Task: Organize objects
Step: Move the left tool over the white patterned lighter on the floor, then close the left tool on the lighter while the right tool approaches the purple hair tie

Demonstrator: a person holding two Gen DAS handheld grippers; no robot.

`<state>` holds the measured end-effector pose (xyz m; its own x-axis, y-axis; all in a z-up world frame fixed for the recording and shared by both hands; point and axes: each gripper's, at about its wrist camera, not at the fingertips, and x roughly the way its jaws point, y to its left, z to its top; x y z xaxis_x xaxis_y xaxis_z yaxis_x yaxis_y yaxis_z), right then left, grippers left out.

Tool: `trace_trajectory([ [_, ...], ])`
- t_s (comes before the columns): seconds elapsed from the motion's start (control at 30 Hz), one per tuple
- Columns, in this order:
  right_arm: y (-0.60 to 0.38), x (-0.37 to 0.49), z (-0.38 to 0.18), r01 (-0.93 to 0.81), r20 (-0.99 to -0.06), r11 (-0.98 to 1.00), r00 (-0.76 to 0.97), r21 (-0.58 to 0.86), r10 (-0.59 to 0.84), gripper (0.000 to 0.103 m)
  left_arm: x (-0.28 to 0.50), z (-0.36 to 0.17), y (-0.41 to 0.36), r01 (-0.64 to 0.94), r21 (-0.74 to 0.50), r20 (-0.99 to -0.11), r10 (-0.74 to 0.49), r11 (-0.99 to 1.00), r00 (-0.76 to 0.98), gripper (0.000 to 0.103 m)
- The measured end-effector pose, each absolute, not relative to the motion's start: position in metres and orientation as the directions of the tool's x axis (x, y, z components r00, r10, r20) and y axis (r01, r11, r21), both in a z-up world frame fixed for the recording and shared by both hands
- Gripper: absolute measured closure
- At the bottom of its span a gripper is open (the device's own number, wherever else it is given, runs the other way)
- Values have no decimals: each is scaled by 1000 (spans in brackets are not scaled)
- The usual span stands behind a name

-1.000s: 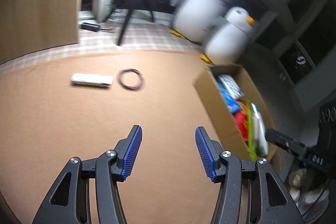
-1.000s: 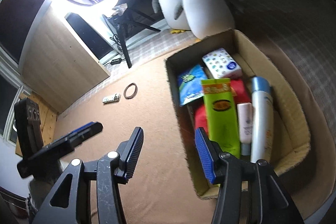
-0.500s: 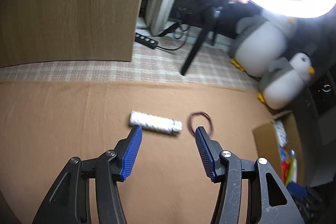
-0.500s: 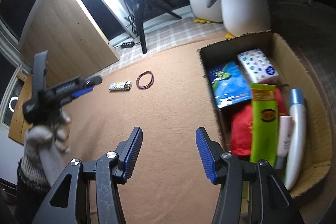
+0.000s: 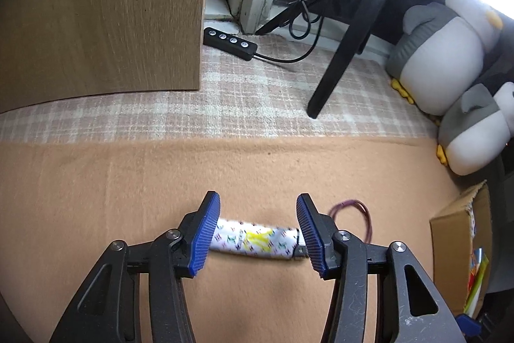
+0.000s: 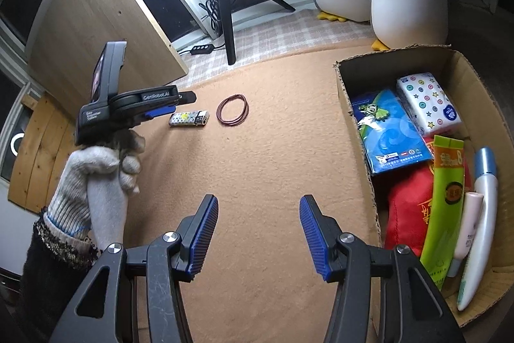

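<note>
Your left gripper (image 5: 253, 230) has just been narrowing its jaws, but they are spread either side of the lighter (image 5: 255, 241), whose ends lie by the pads with no squeeze yet. Square up and seat the pads on its ends, so it cannot slip out. The band (image 5: 351, 216) lies just beside. Your right gripper (image 6: 258, 233) hangs spread and empty near the box (image 6: 356, 134).

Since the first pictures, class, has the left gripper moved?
Yes. The left gripper has travelled away from the cardboard box toward the patterned lighter, which now lies between its jaws; they have just been closing, not yet pressing it.
</note>
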<state>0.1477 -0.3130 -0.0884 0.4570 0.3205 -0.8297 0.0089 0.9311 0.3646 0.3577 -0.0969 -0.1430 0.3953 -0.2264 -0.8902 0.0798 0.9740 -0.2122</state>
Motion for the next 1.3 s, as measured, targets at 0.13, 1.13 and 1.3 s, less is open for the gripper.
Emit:
trace_trajectory([
  [0.13, -313, 153, -91, 12, -834, 932, 450, 362, 319, 54, 366, -152, -96, 86, -202, -900, -219, 976, 377, 58],
  [1.13, -262, 292, -133, -5, -894, 960, 363, 280, 263, 54, 230, -155, -109, 378, -90, -892, -243, 921, 380, 74],
  [1.3, -244, 316, -145, -9, -914, 978, 352, 210, 200, 55, 214, -153, -102, 373, -125, -887, -272, 919, 373, 74],
])
